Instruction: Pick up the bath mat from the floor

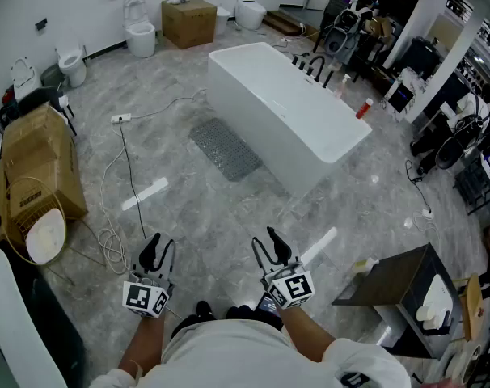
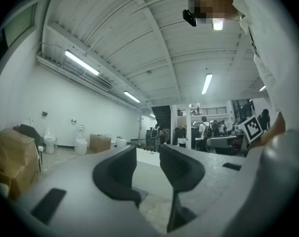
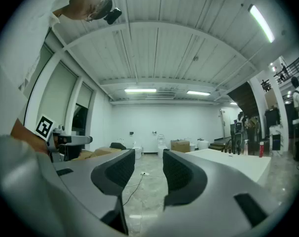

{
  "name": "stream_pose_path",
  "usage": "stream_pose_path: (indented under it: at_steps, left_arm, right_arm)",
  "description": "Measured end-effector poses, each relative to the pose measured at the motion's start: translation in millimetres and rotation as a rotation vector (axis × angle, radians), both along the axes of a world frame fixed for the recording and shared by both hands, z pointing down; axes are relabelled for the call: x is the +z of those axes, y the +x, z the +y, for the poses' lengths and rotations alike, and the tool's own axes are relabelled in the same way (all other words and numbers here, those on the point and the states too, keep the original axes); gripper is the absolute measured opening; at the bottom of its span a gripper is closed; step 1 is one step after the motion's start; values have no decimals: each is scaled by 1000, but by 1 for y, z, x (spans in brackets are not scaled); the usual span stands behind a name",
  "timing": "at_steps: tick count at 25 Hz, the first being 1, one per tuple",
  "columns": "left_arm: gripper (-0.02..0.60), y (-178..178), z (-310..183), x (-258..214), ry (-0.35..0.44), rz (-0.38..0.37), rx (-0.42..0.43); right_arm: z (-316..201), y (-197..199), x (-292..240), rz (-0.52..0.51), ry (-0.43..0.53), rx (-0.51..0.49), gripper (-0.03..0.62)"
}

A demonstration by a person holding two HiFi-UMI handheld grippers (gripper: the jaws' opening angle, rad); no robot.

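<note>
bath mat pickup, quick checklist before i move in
1. Bath mat in view, flat on the floor beside the bathtub: ok.
2. Left tool empty, jaws apart: ok.
3. Right tool empty, jaws apart: ok.
4. Tools within reach of the mat: not ok, both far short.
5. Walkway: white strip and cable lie on the floor towards the mat: not ok.
6. Mat edge free to lift: cannot tell.

R gripper [image 3: 148,169]: fingers [image 3: 114,173] apart, level.

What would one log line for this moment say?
bath mat: flat on floor beside bathtub, untouched | left gripper: jaws open, empty | right gripper: jaws open, empty
</note>
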State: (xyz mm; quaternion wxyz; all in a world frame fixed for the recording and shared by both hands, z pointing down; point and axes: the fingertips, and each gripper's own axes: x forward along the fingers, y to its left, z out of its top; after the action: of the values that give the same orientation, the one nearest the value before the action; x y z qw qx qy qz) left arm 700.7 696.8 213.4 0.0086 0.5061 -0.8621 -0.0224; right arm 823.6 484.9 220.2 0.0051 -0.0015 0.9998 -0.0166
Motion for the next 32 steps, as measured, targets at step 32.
stream_pose_path:
  at_steps: [32]
  left_arm:
    - [132,58,-57,-26,-13,-66,31]
  right_arm:
    - [-72,74,-18,-169,-127,-6,180]
